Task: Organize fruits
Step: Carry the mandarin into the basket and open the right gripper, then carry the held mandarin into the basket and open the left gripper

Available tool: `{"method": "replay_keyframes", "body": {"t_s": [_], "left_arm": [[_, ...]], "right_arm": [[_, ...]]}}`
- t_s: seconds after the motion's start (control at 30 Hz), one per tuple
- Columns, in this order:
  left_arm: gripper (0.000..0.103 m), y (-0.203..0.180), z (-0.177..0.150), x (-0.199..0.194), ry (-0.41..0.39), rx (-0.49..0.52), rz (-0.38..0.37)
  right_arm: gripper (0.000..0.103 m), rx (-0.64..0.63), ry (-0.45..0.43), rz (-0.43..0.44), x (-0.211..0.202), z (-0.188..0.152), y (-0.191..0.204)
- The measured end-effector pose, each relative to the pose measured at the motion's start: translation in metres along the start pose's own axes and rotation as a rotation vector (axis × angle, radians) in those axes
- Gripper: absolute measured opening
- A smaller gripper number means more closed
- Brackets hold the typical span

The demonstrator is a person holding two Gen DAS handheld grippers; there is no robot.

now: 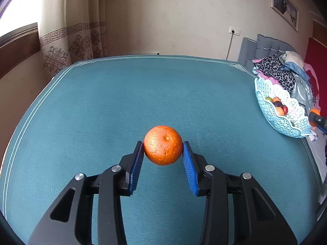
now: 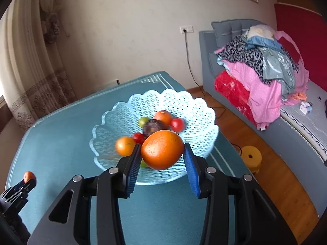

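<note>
My left gripper (image 1: pixel 162 150) is shut on an orange (image 1: pixel 163 145), held above the teal tablecloth (image 1: pixel 102 106). In the right wrist view my right gripper (image 2: pixel 162 152) is shut on a larger orange (image 2: pixel 162 149), hanging over the near rim of a pale blue lattice basket (image 2: pixel 190 110). The basket holds several fruits: an orange one, red ones, a green one and a dark purple one. The left wrist view shows the same basket (image 1: pixel 271 102) at the table's right edge. In the right wrist view the left gripper (image 2: pixel 28 178) and its orange (image 2: pixel 28 176) appear at the lower left.
A grey sofa (image 2: pixel 206 61) piled with clothes stands right of the table. A yellow stool (image 2: pixel 251 157) sits on the wooden floor beside the table. Curtains (image 1: pixel 67 40) hang behind the table's far left corner.
</note>
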State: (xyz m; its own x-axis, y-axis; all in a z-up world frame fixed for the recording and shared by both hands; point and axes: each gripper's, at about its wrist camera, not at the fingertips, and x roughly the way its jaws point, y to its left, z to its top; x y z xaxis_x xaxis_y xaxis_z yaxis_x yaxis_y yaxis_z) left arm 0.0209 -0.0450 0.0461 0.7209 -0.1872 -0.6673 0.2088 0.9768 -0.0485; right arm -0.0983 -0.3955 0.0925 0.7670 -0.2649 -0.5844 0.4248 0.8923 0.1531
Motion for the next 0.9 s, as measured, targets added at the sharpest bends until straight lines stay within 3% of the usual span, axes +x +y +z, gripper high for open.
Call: {"method": "replay_keyframes", "body": {"t_s": [0.1,0.17,0.47,0.6,0.9], "left_arm": [[0.04,-0.006,0.002,-0.002,-0.004,0.013,-0.006],[0.04,-0.011,0.004,-0.003,-0.008,0.021,-0.008],[0.04,-0.042,0.018,-0.003,-0.005,0.058,-0.067],[0.04,-0.065,0.03,-0.003,-0.01,0.092,-0.115],[0.04,-0.122,0.064,0.006,-0.013,0.129,-0.263]], "right_arm": [[0.042,0.026,0.017,-0.016,0.008,0.0,-0.01],[0.052,0.054,0.01,-0.018,0.008,-0.001,-0.017],[0.053,0.112,-0.05,-0.005,-0.009,-0.01,-0.031],[0.056,0.121,-0.088,-0.022,-0.016,-0.018,-0.032],[0.056,0.149,-0.084,-0.003,-0.015,-0.032,-0.037]]}}
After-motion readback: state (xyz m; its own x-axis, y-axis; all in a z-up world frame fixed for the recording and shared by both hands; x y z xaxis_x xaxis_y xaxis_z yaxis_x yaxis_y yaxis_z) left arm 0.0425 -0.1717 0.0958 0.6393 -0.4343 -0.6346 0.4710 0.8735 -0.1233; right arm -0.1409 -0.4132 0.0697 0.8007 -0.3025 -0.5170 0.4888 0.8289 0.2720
